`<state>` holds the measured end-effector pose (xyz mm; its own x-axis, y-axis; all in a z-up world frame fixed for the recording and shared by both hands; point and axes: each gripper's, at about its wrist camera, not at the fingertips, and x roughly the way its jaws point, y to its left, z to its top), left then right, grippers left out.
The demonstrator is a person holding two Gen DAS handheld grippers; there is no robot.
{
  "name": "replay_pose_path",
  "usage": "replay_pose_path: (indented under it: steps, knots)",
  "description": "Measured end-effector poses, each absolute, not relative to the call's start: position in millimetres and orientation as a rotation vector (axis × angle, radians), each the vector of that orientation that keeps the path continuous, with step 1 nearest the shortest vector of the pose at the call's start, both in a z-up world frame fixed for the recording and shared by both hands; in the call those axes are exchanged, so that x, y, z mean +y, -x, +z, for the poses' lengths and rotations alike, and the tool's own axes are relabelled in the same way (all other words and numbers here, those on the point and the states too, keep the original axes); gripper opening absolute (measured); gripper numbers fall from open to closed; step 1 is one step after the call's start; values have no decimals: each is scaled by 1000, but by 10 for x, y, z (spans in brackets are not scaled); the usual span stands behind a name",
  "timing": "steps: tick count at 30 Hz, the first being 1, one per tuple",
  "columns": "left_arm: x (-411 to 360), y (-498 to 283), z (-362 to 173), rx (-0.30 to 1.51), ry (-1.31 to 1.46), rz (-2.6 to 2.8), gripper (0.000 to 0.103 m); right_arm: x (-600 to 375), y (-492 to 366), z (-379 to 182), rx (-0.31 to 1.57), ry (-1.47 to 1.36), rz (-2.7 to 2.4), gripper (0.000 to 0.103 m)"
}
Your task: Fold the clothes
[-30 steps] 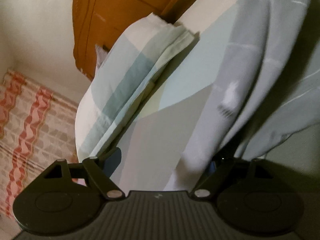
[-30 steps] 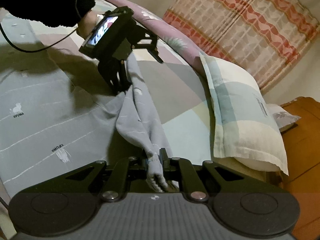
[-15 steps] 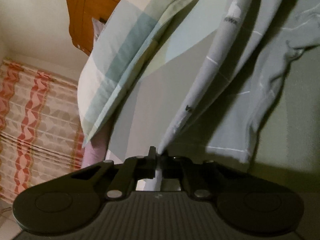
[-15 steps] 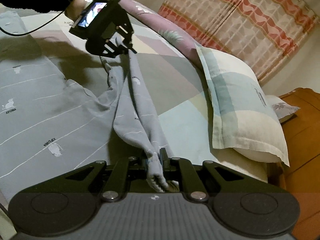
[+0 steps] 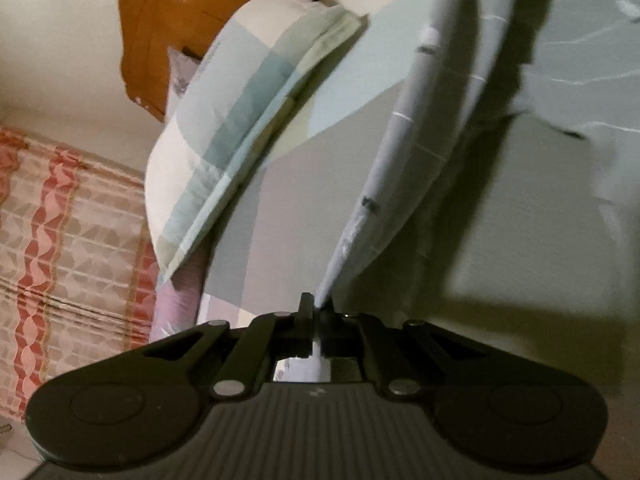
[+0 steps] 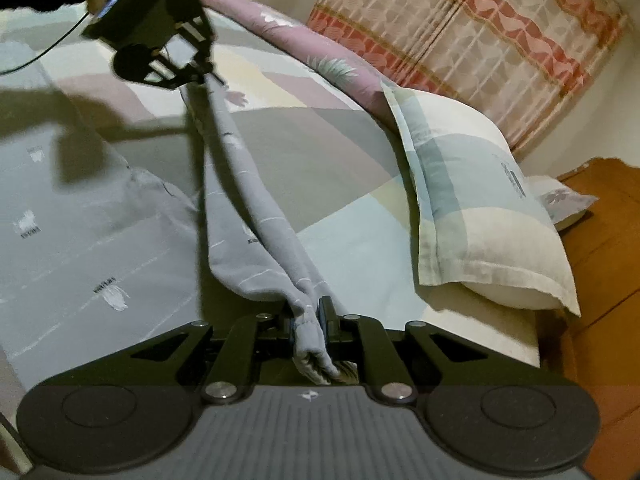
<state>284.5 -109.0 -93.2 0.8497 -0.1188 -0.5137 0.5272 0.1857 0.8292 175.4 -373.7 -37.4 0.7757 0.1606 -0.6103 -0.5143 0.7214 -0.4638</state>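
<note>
Two grippers, one grey garment [image 6: 248, 184] stretched taut above my bed [image 6: 328, 148].
Left gripper [image 6: 200, 70] pinches its far end, right gripper [image 6: 312, 320] clamps the near cuff; pillow [image 6: 480, 216], curtain [image 6: 460, 40] and wooden cabinet [image 6: 600, 248] lie rightward.

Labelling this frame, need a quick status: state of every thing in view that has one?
left gripper: jaws shut on the garment's far end
right gripper: jaws shut on the bunched near end
grey garment: stretched between both grippers, lifted edge, rest lying on the bed
pillow: lying at the bed's edge
curtain: drawn
</note>
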Motion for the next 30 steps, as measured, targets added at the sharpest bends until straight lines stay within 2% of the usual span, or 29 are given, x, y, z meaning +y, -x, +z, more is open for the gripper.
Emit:
replay_pose_path:
  steps: [12,30]
  knots:
    - [-960,-2035,-532,487,-1221,-579,1,-3819,-1506,-204,623,630,447,12]
    - [-1084,-1150,-512,583,-1216,-785,1,-3879,-1383,-391,776,670,513,12]
